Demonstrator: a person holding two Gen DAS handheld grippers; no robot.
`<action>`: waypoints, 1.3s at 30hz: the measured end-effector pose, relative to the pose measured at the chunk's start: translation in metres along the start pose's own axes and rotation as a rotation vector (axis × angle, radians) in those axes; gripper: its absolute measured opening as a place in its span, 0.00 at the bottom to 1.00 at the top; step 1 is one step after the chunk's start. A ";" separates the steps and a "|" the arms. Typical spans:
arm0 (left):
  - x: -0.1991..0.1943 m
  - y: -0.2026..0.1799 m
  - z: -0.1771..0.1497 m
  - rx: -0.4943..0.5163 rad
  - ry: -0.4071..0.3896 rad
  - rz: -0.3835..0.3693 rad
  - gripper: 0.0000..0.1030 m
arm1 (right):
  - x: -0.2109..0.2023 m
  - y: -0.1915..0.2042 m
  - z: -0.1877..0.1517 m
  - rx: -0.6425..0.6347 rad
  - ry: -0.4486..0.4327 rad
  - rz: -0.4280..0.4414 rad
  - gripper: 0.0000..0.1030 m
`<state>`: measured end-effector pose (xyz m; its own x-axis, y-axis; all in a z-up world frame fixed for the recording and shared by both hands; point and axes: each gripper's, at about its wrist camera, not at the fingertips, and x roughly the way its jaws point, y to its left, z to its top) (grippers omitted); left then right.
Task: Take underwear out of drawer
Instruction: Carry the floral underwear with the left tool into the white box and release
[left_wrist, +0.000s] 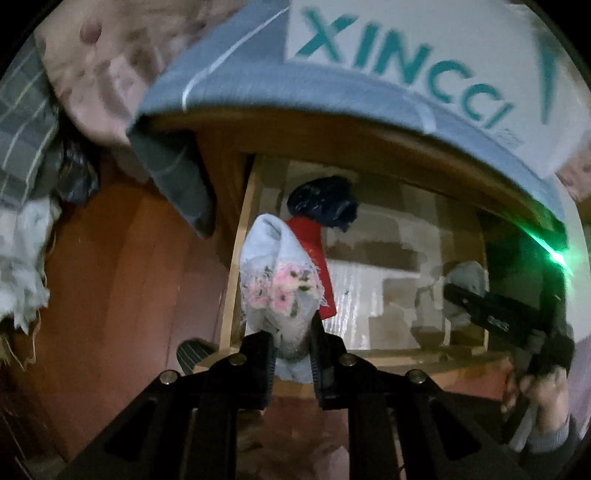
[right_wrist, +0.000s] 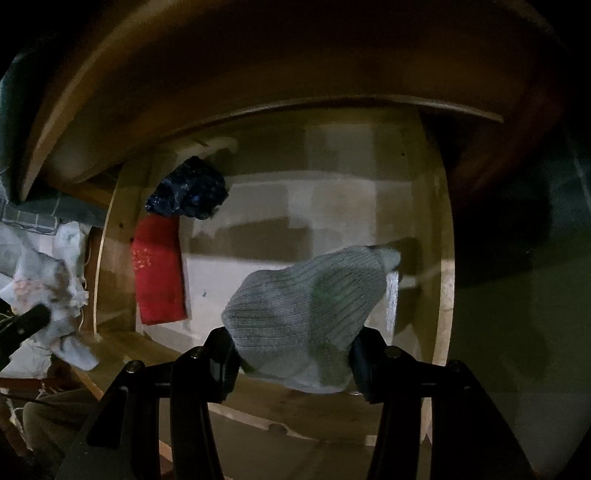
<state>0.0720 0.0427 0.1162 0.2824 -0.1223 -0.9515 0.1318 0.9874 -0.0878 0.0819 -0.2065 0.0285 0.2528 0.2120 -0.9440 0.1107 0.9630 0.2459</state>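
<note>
Floral pale-blue underwear (left_wrist: 280, 291) is pinched tight in the left claw (left_wrist: 291, 354), hanging over the open drawer (left_wrist: 236, 280), presumably to clear its edge. Right claw (right_wrist: 293, 363) is clamped on a grey ribbed piece (right_wrist: 306, 317) above the drawer floor; red (right_wrist: 159, 269) and dark blue (right_wrist: 188, 194) ones wait inside.

In the drawer (right_wrist: 443, 295), a folded cloth (right_wrist: 159, 273) lies at the left with a crumpled garment (right_wrist: 188, 194) just behind it.

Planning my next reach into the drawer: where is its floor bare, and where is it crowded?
Bare: the drawer floor's middle, between the red cloth and the grey knit piece in the right hand-held gripper, plus the back right. Crowded: the left wall, with the red cloth and the dark blue bundle.
</note>
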 end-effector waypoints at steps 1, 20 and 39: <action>-0.009 -0.002 0.000 0.026 -0.018 -0.003 0.15 | 0.000 0.000 -0.001 -0.003 0.000 -0.005 0.46; -0.209 -0.044 0.094 0.273 -0.478 0.000 0.15 | -0.004 0.001 -0.006 -0.013 -0.015 -0.012 0.46; -0.123 -0.080 0.210 0.312 -0.350 0.064 0.16 | -0.003 0.003 -0.004 -0.009 -0.004 0.037 0.46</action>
<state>0.2260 -0.0424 0.3021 0.5958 -0.1417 -0.7905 0.3678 0.9232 0.1117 0.0772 -0.2032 0.0312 0.2600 0.2471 -0.9335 0.0920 0.9560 0.2787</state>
